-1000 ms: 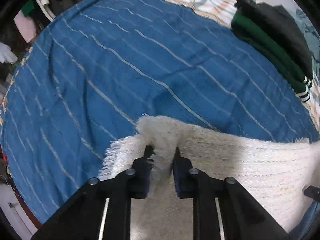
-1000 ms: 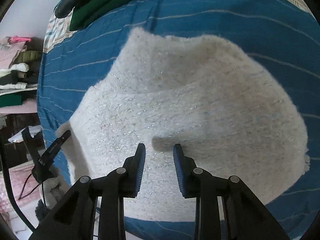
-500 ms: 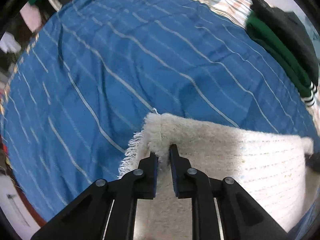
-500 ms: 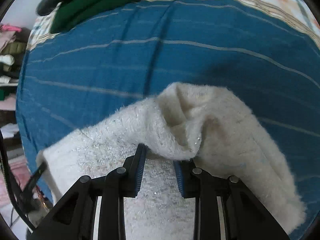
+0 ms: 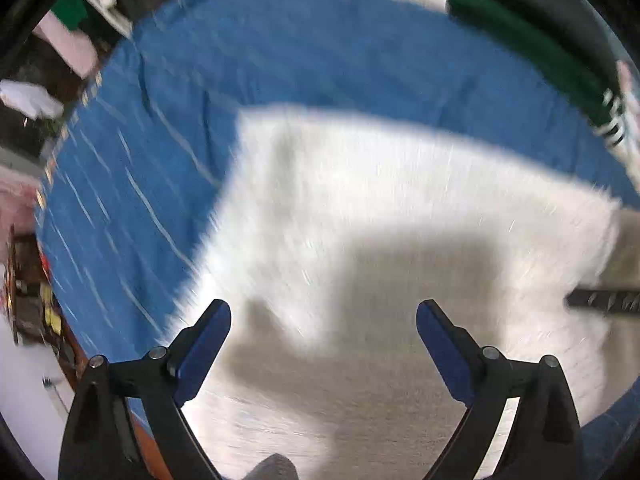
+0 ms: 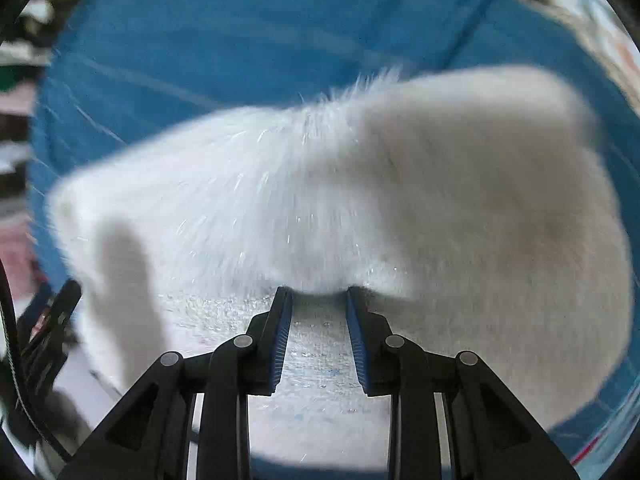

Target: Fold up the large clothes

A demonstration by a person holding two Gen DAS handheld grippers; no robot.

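In your left wrist view, your left gripper (image 5: 323, 334) stands spread wide with nothing between its blue pads, poised over the white fuzzy sweater (image 5: 392, 216). The sweater lies spread on the blue striped bedspread (image 5: 304, 52), and its left edge runs up to a squared corner above your left finger. A broad shadow falls across the knit between the fingers. At the far right of the bedspread sits a folded dark green garment (image 5: 532, 44) with white stripes at its end, well apart from the sweater. A dark bar, apparently part of your other tool, pokes in at the right edge. The whole view is smeared by motion blur. In your right wrist view, your right gripper (image 6: 319, 300) has its jaws only narrowly apart, and a fold of the white fuzzy sweater (image 6: 440, 200) bulges right at the fingertips; you cannot tell whether the pads actually pinch it. The sweater's right part is bunched and lifted above the flat layer under the fingers, with the blue striped bedspread (image 6: 240, 32) showing beyond it.
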